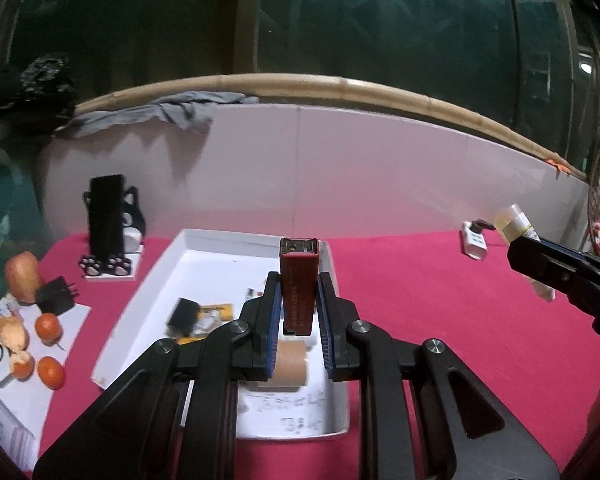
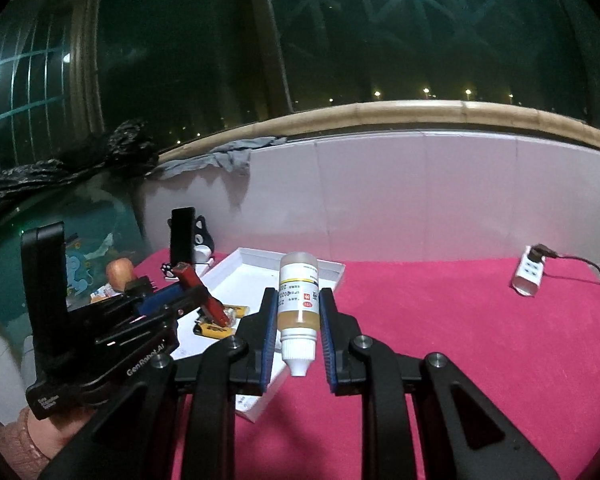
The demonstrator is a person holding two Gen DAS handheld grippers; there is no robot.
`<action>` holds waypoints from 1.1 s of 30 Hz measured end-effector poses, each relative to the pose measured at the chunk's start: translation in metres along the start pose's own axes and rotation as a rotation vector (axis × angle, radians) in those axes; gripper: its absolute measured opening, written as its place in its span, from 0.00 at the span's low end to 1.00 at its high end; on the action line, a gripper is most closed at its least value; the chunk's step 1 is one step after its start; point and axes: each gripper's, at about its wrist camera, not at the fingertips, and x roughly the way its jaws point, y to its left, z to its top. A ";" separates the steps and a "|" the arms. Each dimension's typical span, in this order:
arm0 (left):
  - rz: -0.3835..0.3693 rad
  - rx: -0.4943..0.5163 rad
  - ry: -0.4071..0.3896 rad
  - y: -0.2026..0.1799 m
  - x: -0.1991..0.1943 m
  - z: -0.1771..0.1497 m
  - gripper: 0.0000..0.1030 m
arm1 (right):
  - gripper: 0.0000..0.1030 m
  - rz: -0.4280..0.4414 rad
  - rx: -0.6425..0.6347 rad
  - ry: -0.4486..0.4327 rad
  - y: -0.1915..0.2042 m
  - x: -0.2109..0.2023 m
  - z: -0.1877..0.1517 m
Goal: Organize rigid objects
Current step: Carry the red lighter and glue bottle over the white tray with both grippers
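My left gripper (image 1: 298, 286) is shut on a red rectangular block (image 1: 299, 280) and holds it over the white tray (image 1: 156, 276). In the tray lie a black plug (image 1: 183, 315), yellow packets (image 1: 216, 314) and a tan roll (image 1: 290, 362). My right gripper (image 2: 299, 300) is shut on a small medicine bottle (image 2: 298, 304) with yellowish liquid, cap toward me, above the tray's right edge (image 2: 332, 270). The left gripper (image 2: 172, 296) with the red block (image 2: 204, 296) shows at left in the right wrist view. The right gripper with the bottle (image 1: 516, 226) shows at far right in the left wrist view.
A red cloth (image 1: 440, 320) covers the table. A black cat-shaped phone stand (image 1: 110, 228) stands at back left. An apple (image 1: 22, 276), oranges (image 1: 48, 326) and a black adapter (image 1: 56, 294) lie at left. A white power strip (image 2: 530, 274) with cable sits at back right. A white wall panel (image 1: 340, 168) closes the back.
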 end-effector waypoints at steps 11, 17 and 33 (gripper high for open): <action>0.056 -0.015 -0.032 0.036 -0.010 0.012 0.16 | 0.18 0.031 -0.035 0.017 0.030 0.020 0.013; 0.088 -0.025 -0.032 0.054 -0.006 0.018 0.16 | 0.18 0.047 -0.051 0.024 0.043 0.033 0.020; 0.135 -0.029 -0.019 0.086 0.005 0.030 0.16 | 0.18 0.086 -0.047 0.028 0.068 0.063 0.038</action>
